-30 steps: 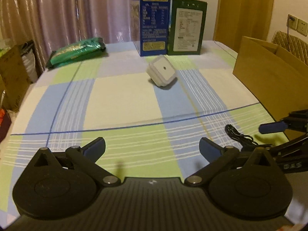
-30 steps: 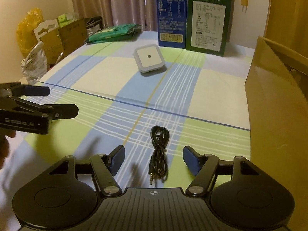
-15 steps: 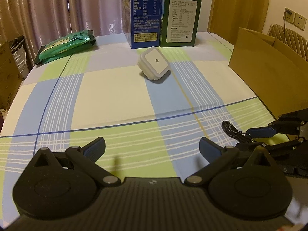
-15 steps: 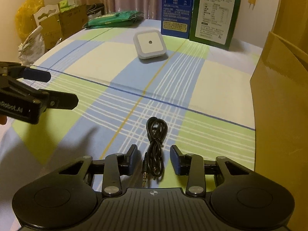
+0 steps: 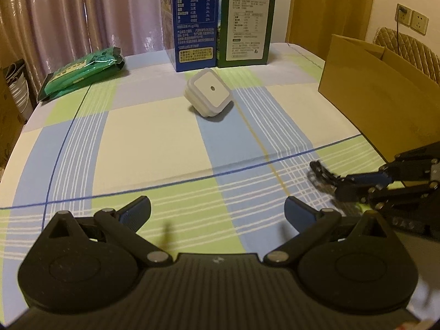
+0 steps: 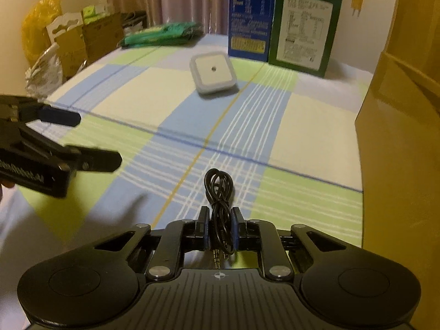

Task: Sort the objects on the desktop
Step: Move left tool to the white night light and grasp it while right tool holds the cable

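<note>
The right gripper (image 6: 219, 227) is clenching its two blue pads on a coiled black audio cable (image 6: 218, 189). The cable is lying on the checked tablecloth (image 6: 288, 126), just beside the cardboard box (image 6: 398, 143), and its plugs are showing behind the pads. The left gripper (image 5: 217, 209) is hovering over the cloth with its jaws released wide and nothing between them. Farther away, a white square night light (image 6: 213, 73) is resting tilted, near a blue carton (image 5: 194, 22) and a green carton (image 5: 246, 24). A green packet (image 5: 82, 73) is lying at the far left.
</note>
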